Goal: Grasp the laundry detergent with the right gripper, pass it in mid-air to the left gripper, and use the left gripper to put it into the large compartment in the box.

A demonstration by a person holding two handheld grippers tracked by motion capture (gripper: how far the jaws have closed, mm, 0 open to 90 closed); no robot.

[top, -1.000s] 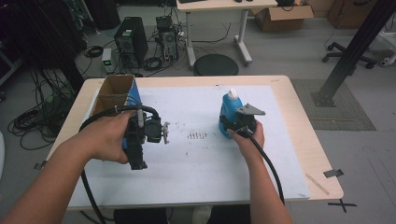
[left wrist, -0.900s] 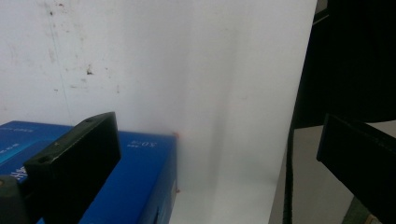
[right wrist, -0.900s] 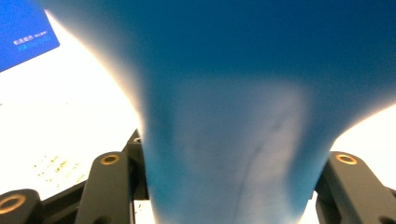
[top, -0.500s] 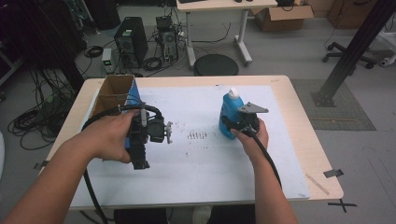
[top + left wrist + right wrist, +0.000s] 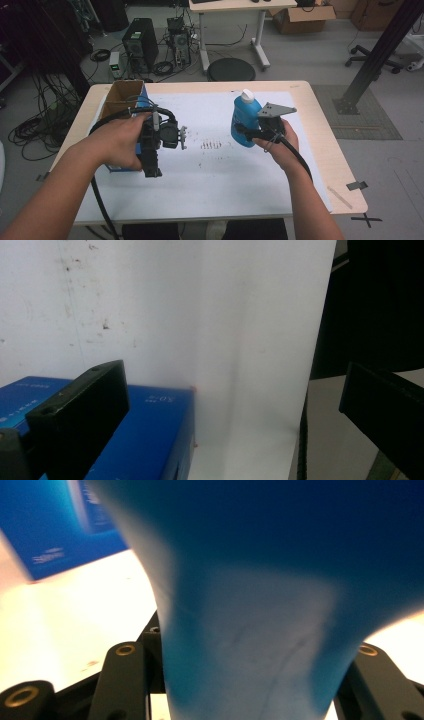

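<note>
the bottle (image 5: 245, 125) looks like smooth blue plastic with a faint sheen, capped in white plastic. the jaws of the right gripper (image 5: 248, 134) are matt black, set with brass-coloured rings. the box (image 5: 125, 100) is plain brown cardboard with a glossy blue printed face. the desk (image 5: 320, 125) is pale wood under matt, speckled white paper (image 5: 225, 175).

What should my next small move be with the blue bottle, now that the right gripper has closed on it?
Probably carry the blue bottle left, toward the open cardboard box. The right gripper is shut on the bottle's body, which looks clear of the white sheet. The left gripper hangs open in between, beside the box, so pass above it or move it aside first.
</note>
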